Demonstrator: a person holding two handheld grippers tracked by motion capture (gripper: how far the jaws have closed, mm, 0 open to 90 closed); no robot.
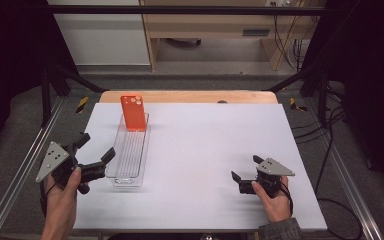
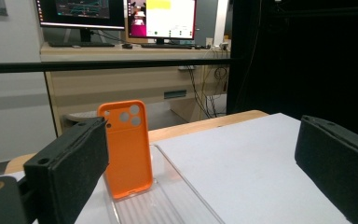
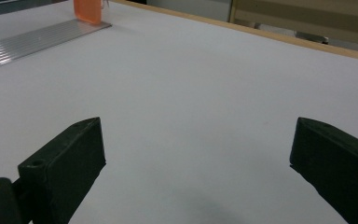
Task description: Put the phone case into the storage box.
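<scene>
An orange plastic phone case with three round camera holes (image 1: 133, 113) stands nearly upright at the far end of a long, clear, ribbed plastic tray (image 1: 128, 154), leaning on the tray's far wall, on the white-covered counter (image 1: 205, 150). The left tongs (image 1: 97, 150) hover just beside the near left side of the tray with their jaws spread wide and holding nothing; in the left gripper view the case (image 2: 127, 147) sits between and beyond the two black jaws, not touched by either. The right tongs (image 1: 245, 169) rest low over the bare counter at the near right, well apart from the tray, jaws likewise spread and empty. Judging from this, the handling of the case has not begun: nothing is gripped yet, and the approach, the grasp and whatever move follows all remain.
</scene>
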